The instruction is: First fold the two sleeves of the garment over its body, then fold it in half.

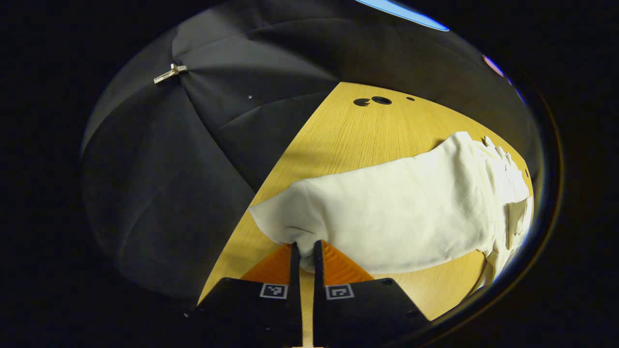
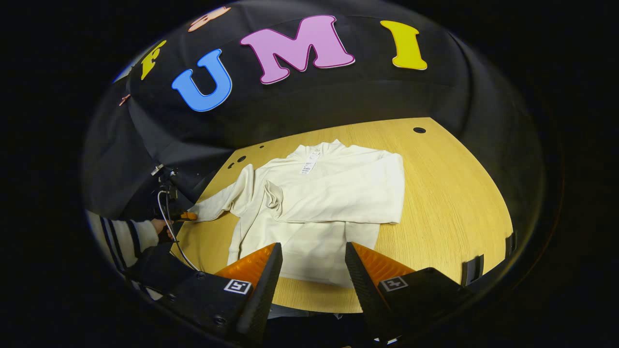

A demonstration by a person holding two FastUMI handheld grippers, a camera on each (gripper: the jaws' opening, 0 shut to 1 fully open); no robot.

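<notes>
Left gripper view, bottom centre: the left gripper (image 1: 304, 253) pinches the cuff of the unfolded sleeve (image 1: 387, 212) between nearly closed fingers. Right gripper view: the right gripper (image 2: 309, 266) gapes wide and empty at bottom centre above the garment (image 2: 314, 212), mid-frame on the table (image 2: 449, 203), one sleeve already across it. Second sleeve fold underway; next, carry the cuff over the body.

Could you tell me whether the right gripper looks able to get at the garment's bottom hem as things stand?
Probably yes: the right gripper hangs open right over the hem of the white garment, with nothing between them.
</notes>
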